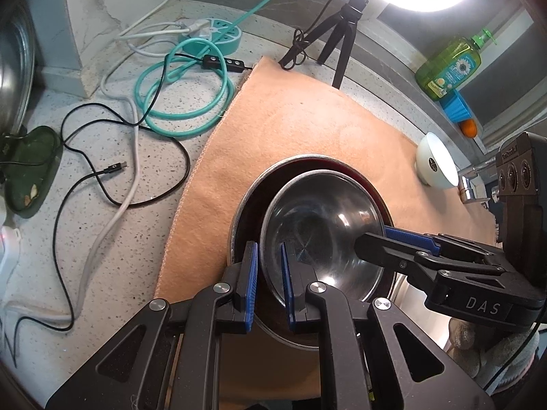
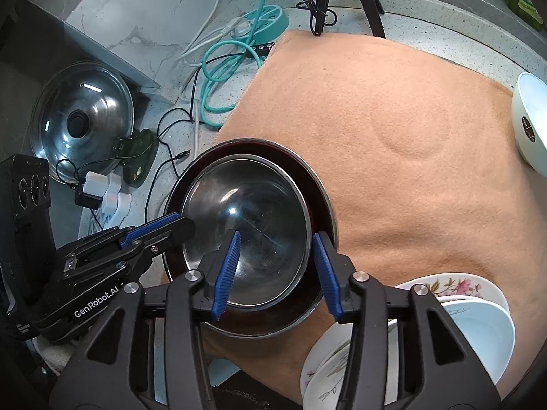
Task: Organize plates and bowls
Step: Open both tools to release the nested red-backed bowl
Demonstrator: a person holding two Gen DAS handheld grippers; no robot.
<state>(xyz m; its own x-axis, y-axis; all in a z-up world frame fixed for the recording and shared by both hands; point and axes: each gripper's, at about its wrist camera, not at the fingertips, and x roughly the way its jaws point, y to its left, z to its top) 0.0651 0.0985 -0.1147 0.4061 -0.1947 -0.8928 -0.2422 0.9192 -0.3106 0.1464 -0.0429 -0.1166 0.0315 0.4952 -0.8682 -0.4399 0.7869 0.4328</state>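
this is a home kitchen. the speckled stone counter [image 1: 102, 205] meets a marble-look wall [image 1: 112, 7] at its far edge. a green dish soap bottle [image 1: 448, 68] stands on the ledge at the far right, and a metal tap [image 1: 473, 184] shows at the right edge. a glass pot lid [image 2: 82, 119] leans at the left end of the counter. flowered plates [image 2: 444, 307] are stacked at the near right corner, a white bowl [image 2: 531, 119] lies on the orange cloth [image 2: 393, 119], and steel bowls [image 2: 246, 232] sit nested.
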